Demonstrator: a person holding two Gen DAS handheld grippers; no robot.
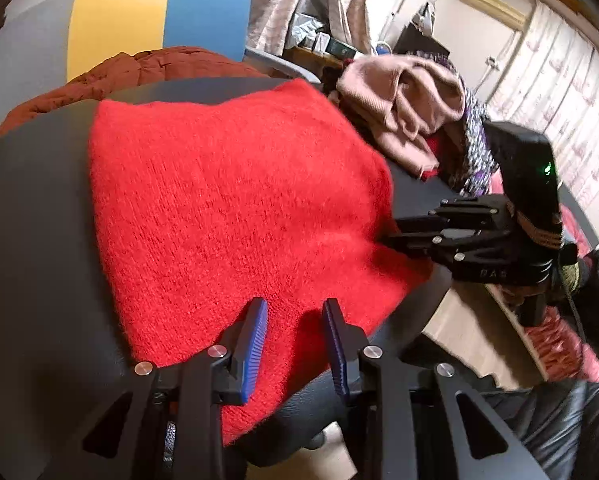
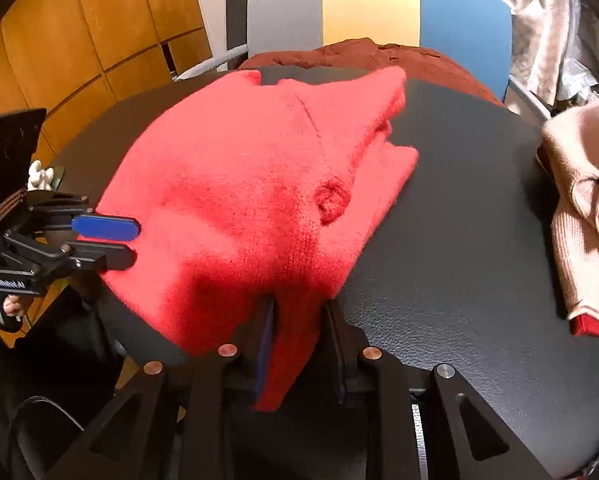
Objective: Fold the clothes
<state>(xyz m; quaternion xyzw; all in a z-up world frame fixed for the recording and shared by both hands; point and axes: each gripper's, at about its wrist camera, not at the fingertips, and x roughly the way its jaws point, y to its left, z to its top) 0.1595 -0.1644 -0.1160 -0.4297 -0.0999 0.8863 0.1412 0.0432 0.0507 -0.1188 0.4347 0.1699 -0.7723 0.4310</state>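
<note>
A folded red knit sweater (image 1: 235,200) (image 2: 259,180) lies on the round black table (image 1: 39,220) (image 2: 459,240). My left gripper (image 1: 295,308) (image 2: 133,242) hovers over the sweater's near edge with its blue pads apart, and the fabric lies flat under the gap. My right gripper (image 2: 299,312) (image 1: 393,234) is at the sweater's right edge. A ridge of red fabric is bunched between its fingers and fills the gap, pulled up off the table.
A pile of pink and patterned clothes (image 1: 403,100) (image 2: 579,208) sits on the table to the right. Behind the table stands a grey, yellow and blue chair (image 1: 139,20) (image 2: 379,12) holding a dark red garment (image 1: 159,64) (image 2: 379,54). The table's edge is close below both grippers.
</note>
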